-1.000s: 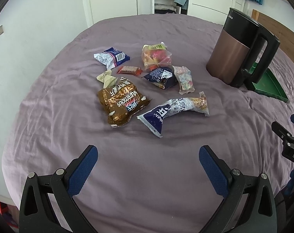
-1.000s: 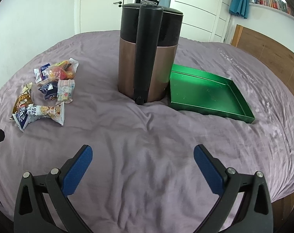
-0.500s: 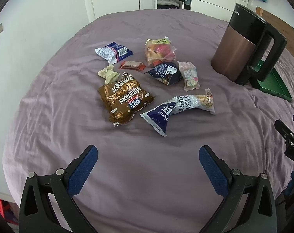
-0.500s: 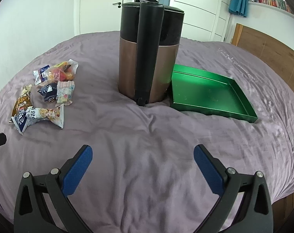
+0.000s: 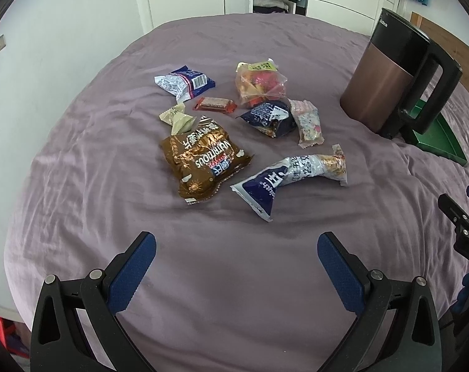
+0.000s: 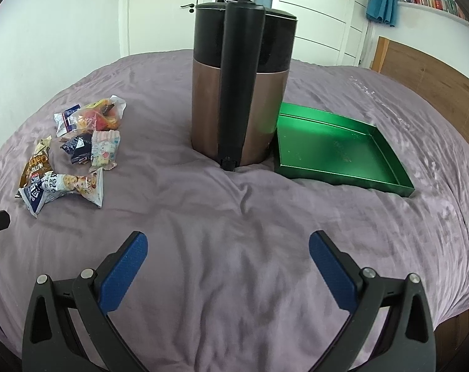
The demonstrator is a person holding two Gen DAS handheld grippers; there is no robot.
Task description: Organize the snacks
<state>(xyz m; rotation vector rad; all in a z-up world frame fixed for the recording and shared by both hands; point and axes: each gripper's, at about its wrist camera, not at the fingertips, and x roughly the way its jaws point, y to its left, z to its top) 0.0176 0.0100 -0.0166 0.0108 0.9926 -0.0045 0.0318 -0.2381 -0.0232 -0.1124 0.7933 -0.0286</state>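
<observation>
Both the left gripper (image 5: 236,249) and the right gripper (image 6: 228,248) were spread wide and held nothing above the mauve bedsheet (image 5: 79,161). The crinkly plastic snack packets (image 5: 203,158) lay clustered on the sheet, with the copper-and-black kettle (image 6: 242,93) between them and the shiny green metal tray (image 6: 333,152).

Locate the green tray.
In the right wrist view, the green tray lies on the purple bedspread, right of the copper-and-black kettle, seemingly touching its base.

Glossy plastic snack packets (image 5: 205,158) lie on matt, wrinkled cloth bedspread (image 5: 110,142).
</observation>
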